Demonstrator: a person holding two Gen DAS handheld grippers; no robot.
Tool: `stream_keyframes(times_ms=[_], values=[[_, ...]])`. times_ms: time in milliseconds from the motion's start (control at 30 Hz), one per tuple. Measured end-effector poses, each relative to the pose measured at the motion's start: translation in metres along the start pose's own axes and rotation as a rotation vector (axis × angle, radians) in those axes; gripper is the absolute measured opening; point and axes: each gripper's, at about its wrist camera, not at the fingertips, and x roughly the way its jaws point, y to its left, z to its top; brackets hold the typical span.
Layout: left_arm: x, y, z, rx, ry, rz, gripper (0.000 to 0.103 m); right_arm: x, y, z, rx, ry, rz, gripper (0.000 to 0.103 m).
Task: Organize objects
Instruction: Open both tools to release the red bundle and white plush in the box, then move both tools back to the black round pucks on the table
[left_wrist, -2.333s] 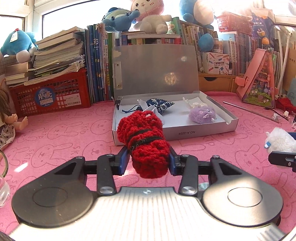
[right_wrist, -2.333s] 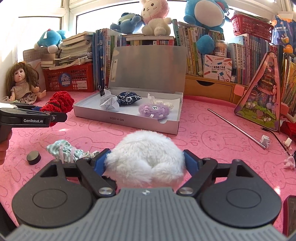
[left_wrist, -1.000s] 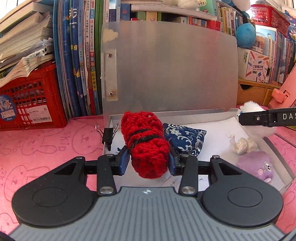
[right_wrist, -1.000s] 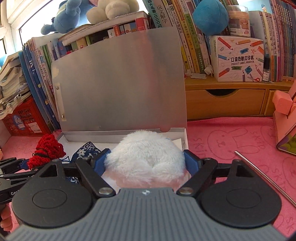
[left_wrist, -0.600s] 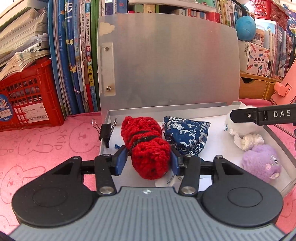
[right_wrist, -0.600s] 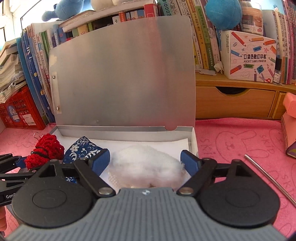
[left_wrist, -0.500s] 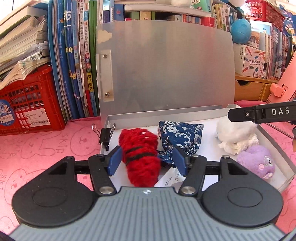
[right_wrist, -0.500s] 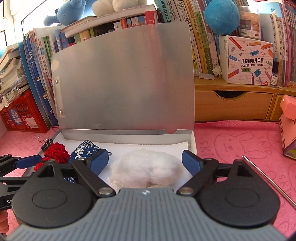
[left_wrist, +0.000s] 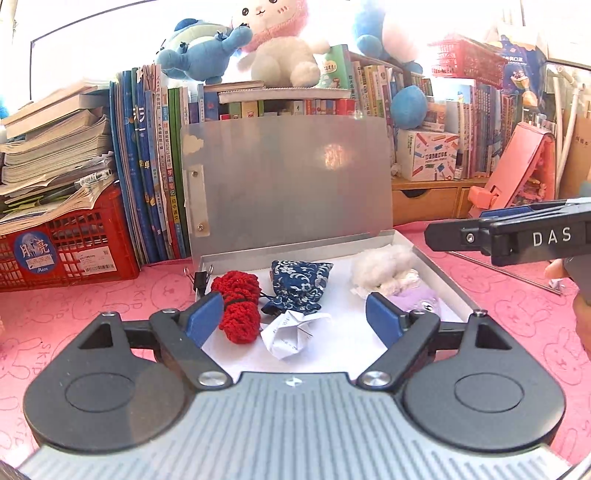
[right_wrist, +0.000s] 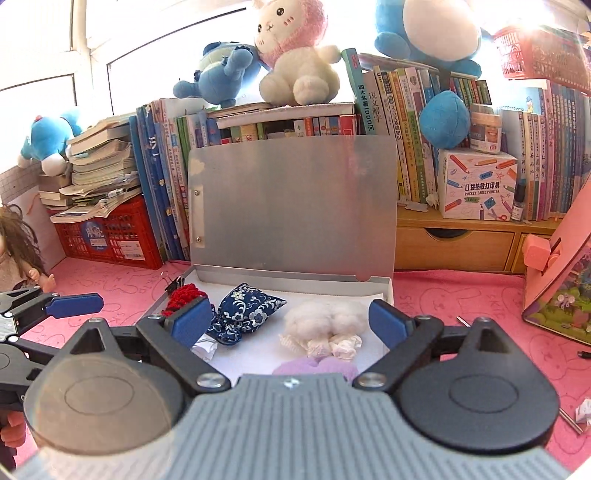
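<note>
An open grey box (left_wrist: 428, 258) with its lid upright holds a red crochet roll (left_wrist: 238, 308), a blue flowered pouch (left_wrist: 299, 284), a folded white paper (left_wrist: 291, 338), a white fluffy toy (left_wrist: 382, 267) and a purple plush (left_wrist: 419, 301). My left gripper (left_wrist: 293, 317) is open and empty, just in front of the red roll. My right gripper (right_wrist: 291, 319) is open and empty above the box (right_wrist: 386, 284), with the white fluffy toy (right_wrist: 321, 319) lying beyond its fingers. The red roll (right_wrist: 183, 297) and the pouch (right_wrist: 247, 306) show there too.
Books, a red crate (left_wrist: 70, 243) and plush toys line the back. A wooden drawer unit (right_wrist: 454, 245) and a pink triangular case (right_wrist: 561, 284) stand at the right. A thin metal rod (left_wrist: 509, 271) lies on the pink cloth. A doll (right_wrist: 14, 251) sits at far left.
Both grippers have opened wide and pulled back from the box. The red roll and the white fluffy toy now lie in the box, free of the fingers.
</note>
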Motion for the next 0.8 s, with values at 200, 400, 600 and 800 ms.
stream_keyframes(times_ms=[200,400,600,800], values=[[-0.049,-0.016,-0.021,-0.023,-0.031,-0.017,0.093,-0.050,0.015,-0.028,-0.031,-0.026,0.013,0.099],[-0.087,-0.023,-0.055,-0.061,-0.025,-0.013,0.097,-0.092,0.029,-0.068,-0.090,-0.044,0.000,0.099],[-0.111,-0.023,-0.092,-0.098,-0.005,-0.007,0.097,-0.120,0.037,-0.110,-0.114,-0.033,-0.013,0.099],[-0.126,-0.024,-0.125,-0.098,0.012,0.029,0.098,-0.138,0.041,-0.147,-0.086,0.003,0.010,0.099]])
